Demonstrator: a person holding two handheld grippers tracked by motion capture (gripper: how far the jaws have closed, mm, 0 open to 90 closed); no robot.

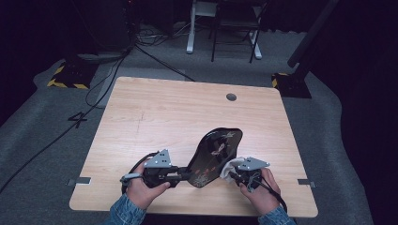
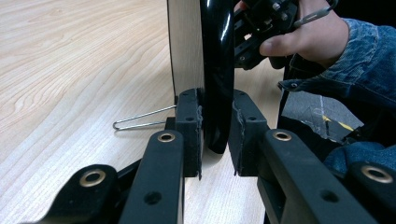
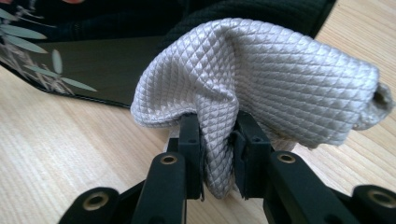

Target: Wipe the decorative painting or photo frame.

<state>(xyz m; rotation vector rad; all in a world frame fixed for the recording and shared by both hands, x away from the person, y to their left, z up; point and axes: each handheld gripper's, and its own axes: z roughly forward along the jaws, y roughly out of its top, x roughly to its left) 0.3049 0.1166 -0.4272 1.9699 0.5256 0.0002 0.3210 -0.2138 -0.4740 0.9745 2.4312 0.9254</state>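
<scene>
A glossy black lacquer tray (image 1: 217, 154) with a painted leaf pattern is tilted up over the wooden table (image 1: 178, 112). My left gripper (image 1: 184, 176) is shut on the tray's near rim (image 2: 217, 93), its pads pressing both faces of the edge. The tray's leafy face (image 3: 70, 56) also lies behind the cloth in the right gripper view. My right gripper (image 1: 233, 175) is shut on a bunched pale grey quilted cloth (image 3: 261, 79), and the cloth (image 1: 232, 166) rests against the tray's right side. In the left gripper view the other hand (image 2: 308, 37) and its gripper sit just beyond the tray.
A round grommet hole (image 1: 231, 97) sits near the table's far edge. Beyond the table are chair and desk legs (image 1: 225, 33) on grey carpet, with cables (image 1: 98, 89) trailing at the left. A thin wire clip (image 2: 140, 120) lies on the tabletop beside my left jaws.
</scene>
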